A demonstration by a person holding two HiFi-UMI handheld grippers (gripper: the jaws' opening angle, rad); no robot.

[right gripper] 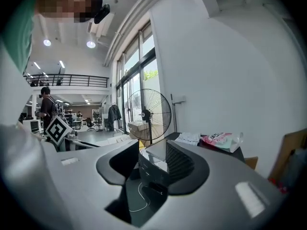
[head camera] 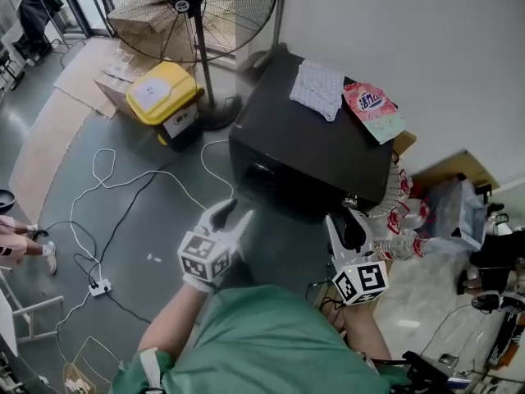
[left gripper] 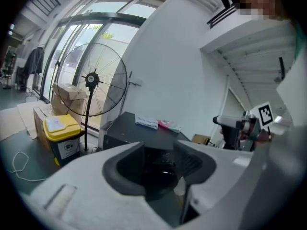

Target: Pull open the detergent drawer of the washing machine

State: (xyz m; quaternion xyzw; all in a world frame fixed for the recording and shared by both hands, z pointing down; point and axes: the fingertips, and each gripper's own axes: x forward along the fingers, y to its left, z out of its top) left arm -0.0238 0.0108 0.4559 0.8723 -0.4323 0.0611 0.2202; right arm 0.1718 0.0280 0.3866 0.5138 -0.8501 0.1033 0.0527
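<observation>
The black washing machine (head camera: 312,150) stands against the white wall, its dark front facing me; a handle-like recess (head camera: 264,171) shows on the upper left of that front. My left gripper (head camera: 234,213) hovers short of the front's left part, open and empty (left gripper: 158,150). My right gripper (head camera: 344,220) hangs near the machine's front right corner, also open, with only the machine's front (right gripper: 151,169) seen through the gap (right gripper: 152,155). Neither gripper touches the machine.
A white cloth (head camera: 318,89) and a pink detergent bag (head camera: 371,109) lie on the machine's top. A pedestal fan (head camera: 193,6) and a yellow bin (head camera: 164,93) stand to its left. Cables (head camera: 107,220) and a power strip (head camera: 100,286) cross the floor. Bottles and bags (head camera: 402,245) crowd the right.
</observation>
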